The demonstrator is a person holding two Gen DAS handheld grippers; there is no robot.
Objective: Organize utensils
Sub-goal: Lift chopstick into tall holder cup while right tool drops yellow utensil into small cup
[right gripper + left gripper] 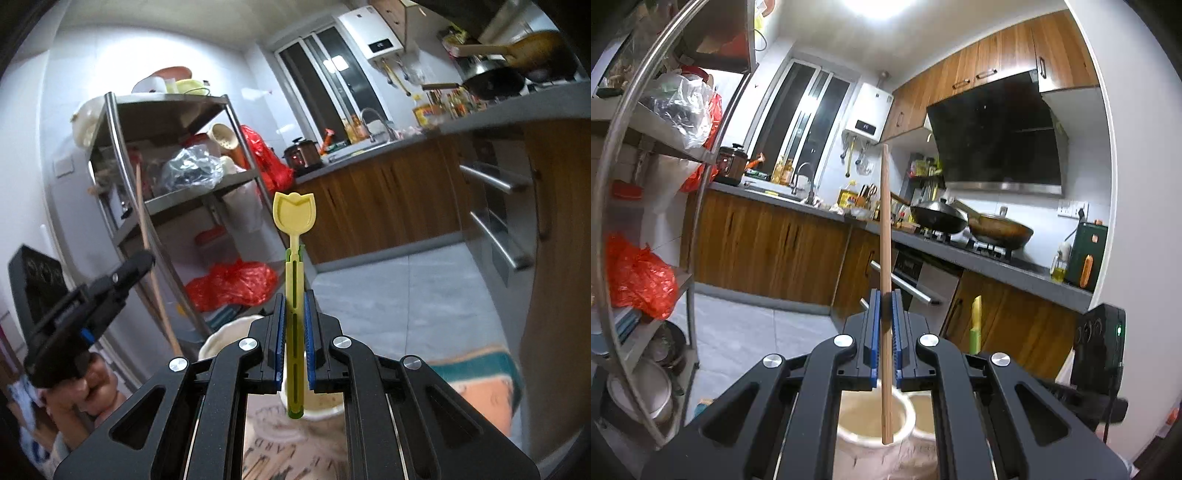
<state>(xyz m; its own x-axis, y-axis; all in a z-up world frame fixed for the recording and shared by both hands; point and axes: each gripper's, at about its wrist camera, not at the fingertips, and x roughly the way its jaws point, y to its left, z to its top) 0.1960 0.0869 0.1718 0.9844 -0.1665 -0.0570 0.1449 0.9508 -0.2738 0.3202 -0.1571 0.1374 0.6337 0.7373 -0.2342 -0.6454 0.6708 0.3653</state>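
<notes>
Evidently the sorting was midway: the left tongs (885,332) were clamped on an upright wooden chopstick (884,229), its lower end over the left cream cup (871,424). The right tongs (294,339) gripped a yellow tulip-headed spoon (294,236) above the other cup (325,406). Next, each piece probably needed lowering into its cup before release.

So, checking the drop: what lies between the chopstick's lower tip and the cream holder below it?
Nothing shows there. In the left wrist view the chopstick, clamped in the left gripper, hangs with its tip over the cream holder's open mouth.
</notes>
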